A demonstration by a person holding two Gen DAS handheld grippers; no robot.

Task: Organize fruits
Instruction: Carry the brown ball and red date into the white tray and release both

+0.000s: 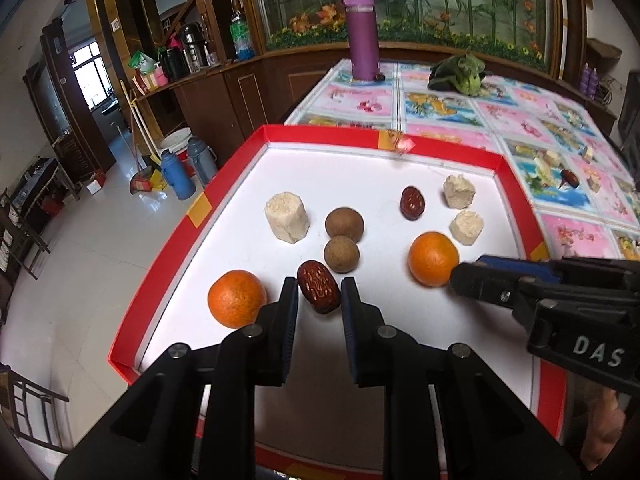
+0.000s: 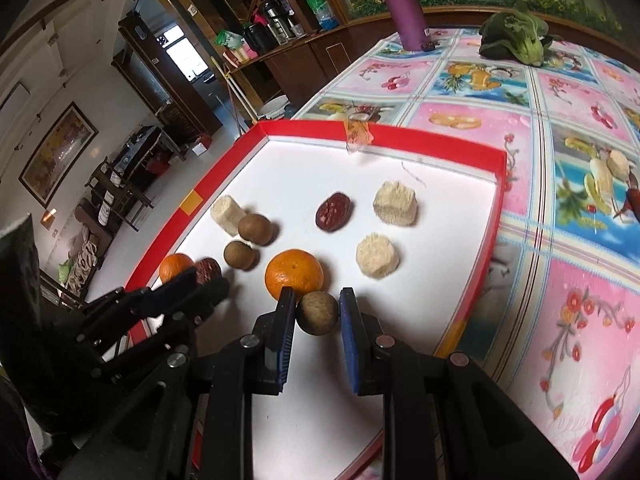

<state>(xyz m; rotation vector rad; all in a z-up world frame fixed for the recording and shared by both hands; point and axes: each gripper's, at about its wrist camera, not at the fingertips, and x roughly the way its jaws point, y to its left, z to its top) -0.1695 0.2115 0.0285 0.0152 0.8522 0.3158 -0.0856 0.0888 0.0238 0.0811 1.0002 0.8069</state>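
Fruits lie in red-rimmed tray (image 1: 448,150). Left gripper (image 1: 319,294) nearly closed, pinching wrinkled date (image 1: 319,287) beside orange (image 1: 237,298): light, stiff. Right gripper (image 2: 317,309) clamps round longan (image 2: 317,313) beside another orange (image 2: 294,273): light, brittle shell, grip across middle.

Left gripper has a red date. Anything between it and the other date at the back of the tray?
Yes. The left gripper grips the near date; two brown longans sit roughly between it and the far date. The tray floor right of them looks bare.

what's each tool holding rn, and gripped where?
Left tool is shut on the red date, pads across its sides. Right tool is shut on a brown longan, pads on opposite sides.
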